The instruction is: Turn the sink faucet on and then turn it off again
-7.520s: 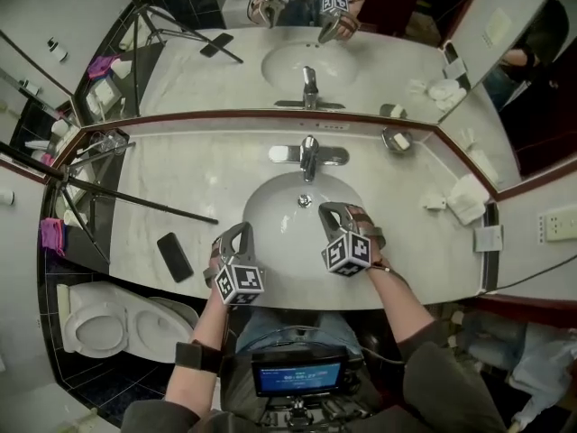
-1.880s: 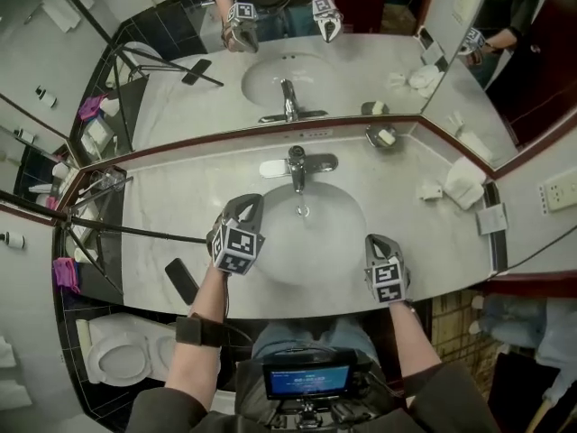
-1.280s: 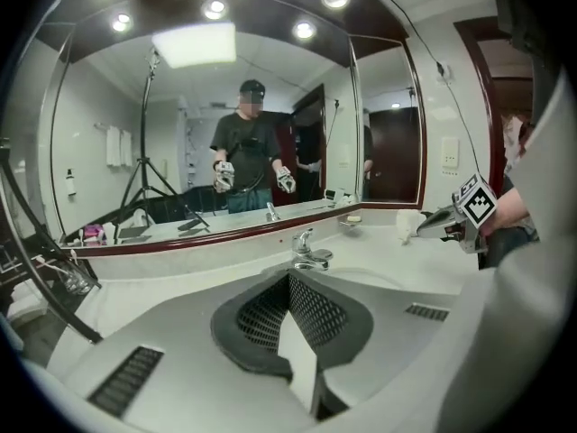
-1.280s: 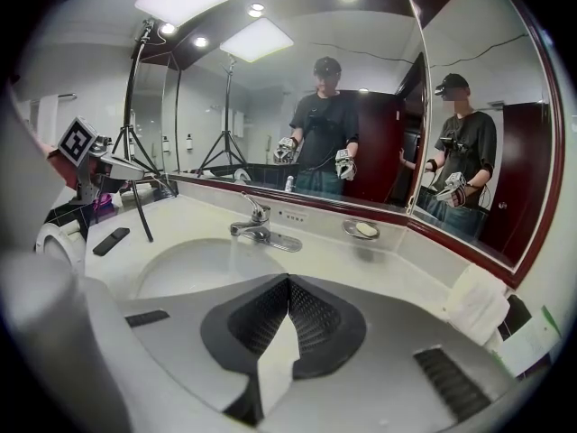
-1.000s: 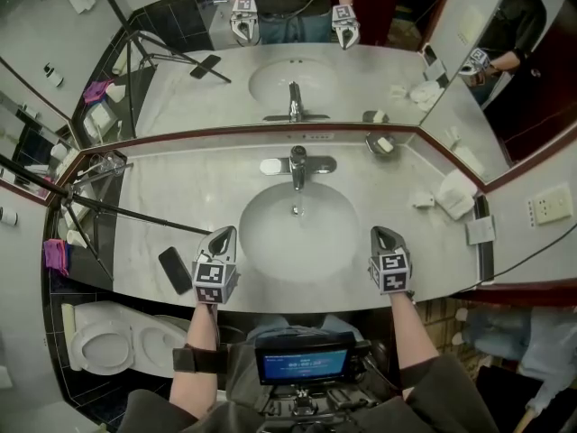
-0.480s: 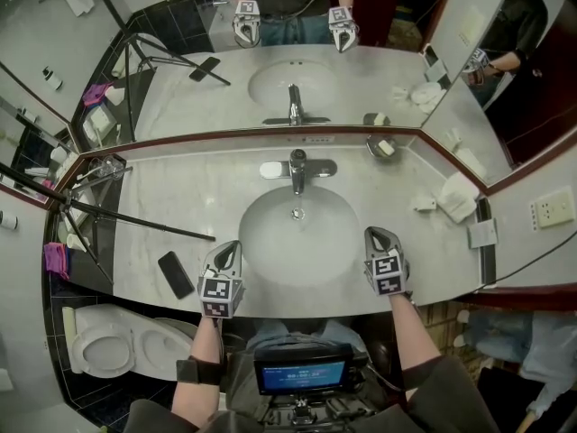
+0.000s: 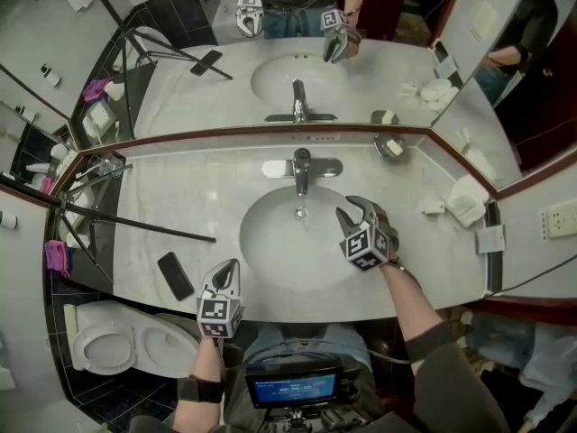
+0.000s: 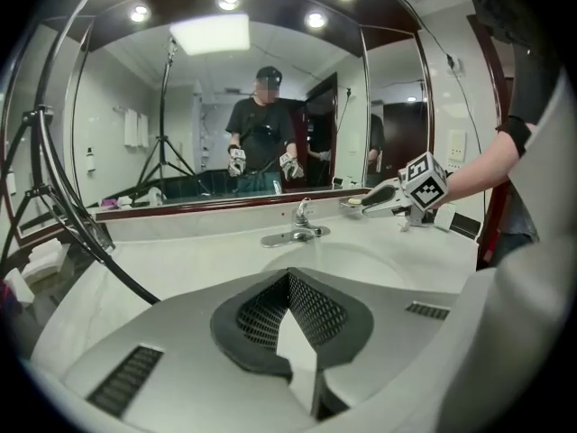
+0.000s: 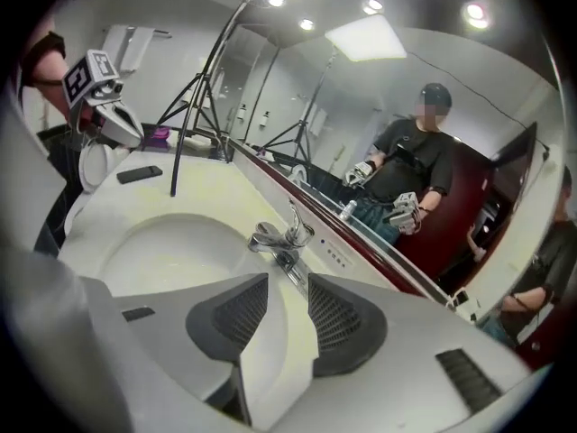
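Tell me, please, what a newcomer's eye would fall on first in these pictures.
The right claw draws the eye: it hangs over the right side of the white sink basin, aimed at the chrome faucet, and its jaws have just been opening with nothing between them. The left claw is shut at the counter's front edge, near a black phone. Behind the faucet, a wide mirror repeats the whole scene.

Black phone (image 7: 175, 276) flat near counter (image 7: 198, 192) front-left edge; dark tripod leg (image 7: 135, 224) crosses the left end. Soap dish (image 7: 391, 147) at back edge, right; folded towel (image 7: 466, 199) at right end.
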Demonstrator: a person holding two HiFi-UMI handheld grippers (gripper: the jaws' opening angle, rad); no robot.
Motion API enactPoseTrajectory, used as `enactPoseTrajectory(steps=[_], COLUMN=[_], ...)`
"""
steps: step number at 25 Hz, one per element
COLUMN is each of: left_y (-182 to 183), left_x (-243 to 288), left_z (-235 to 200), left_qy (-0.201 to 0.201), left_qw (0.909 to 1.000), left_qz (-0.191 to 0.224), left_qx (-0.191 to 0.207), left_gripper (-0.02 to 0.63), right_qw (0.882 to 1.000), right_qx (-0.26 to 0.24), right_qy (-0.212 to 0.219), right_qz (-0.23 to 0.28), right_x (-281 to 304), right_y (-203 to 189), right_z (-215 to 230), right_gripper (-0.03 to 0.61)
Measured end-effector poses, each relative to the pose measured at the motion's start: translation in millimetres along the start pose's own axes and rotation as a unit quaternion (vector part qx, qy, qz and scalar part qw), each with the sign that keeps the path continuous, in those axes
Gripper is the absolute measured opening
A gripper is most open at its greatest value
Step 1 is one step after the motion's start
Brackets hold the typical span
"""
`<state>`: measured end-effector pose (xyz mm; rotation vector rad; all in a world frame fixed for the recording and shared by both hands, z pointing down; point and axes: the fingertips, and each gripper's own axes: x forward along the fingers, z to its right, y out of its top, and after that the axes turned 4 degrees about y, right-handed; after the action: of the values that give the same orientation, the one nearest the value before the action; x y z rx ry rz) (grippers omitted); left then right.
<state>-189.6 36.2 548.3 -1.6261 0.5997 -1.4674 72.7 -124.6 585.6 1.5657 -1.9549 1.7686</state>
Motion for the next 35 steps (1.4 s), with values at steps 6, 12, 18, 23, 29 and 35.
enactPoseTrajectory(steps=[6, 12, 18, 23, 29, 35], left_y=[-10, -7, -16, -28, -36, -43], left_x=[-4, 1, 4, 7, 10, 12], left_z=[-12, -19, -19, -11, -9, -8], left_qy=[0.024, 0.047, 0.065, 0.069, 0.067, 0.073], left_qw=[0.9996, 0.9989, 0.9977, 0.9975, 0.9976, 0.9958], left_qz=[-0.005, 0.004, -0.001, -0.012, -0.021, -0.038], left_qx=[-0.011, -0.006, -0.016, -0.006, -0.003, 0.040], left_gripper=[0.002, 0.002, 0.002, 0.002, 0.002, 0.002], right_qw=[0.993, 0.977, 0.959, 0.941, 0.934, 0.912], right_qx=[-0.120, -0.210, -0.279, -0.334, -0.355, -0.407], right_qy=[0.008, 0.017, 0.026, 0.020, 0.005, 0.010], right_qz=[0.019, 0.030, 0.040, 0.045, 0.051, 0.048], right_x=[57, 101, 128, 134, 133, 131], right_y=[47, 75, 92, 98, 100, 93], right_z=[14, 17, 10, 4, 5, -13], right_gripper=[0.206, 0.205, 0.171, 0.103, 0.061, 0.057])
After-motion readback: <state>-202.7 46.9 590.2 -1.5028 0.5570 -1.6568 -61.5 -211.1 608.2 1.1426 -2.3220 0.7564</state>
